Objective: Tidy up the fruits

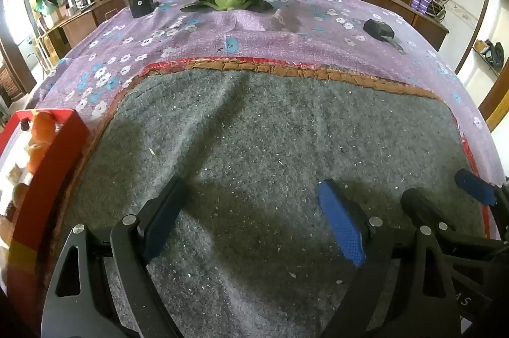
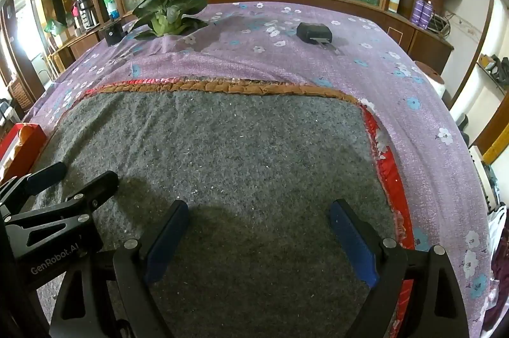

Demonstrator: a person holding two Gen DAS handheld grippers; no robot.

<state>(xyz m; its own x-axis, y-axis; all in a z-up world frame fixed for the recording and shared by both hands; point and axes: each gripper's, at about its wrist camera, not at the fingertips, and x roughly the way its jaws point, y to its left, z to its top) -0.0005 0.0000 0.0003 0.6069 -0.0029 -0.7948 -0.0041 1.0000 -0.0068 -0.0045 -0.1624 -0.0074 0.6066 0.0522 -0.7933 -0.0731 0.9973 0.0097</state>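
Since the orange fruits [image 1: 39, 131] sit inside the red box [image 1: 47, 166] at the left edge of the grey mat [image 1: 270, 147], the left gripper [image 1: 254, 210], fingers spread wide and empty, hovers nearer than the equally wide, empty right gripper [image 2: 264, 230].

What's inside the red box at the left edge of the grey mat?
The red box holds orange fruit, with another rounded piece lower down against a white lining. Its near wall hides the bottom, so how many pieces there are cannot be told.
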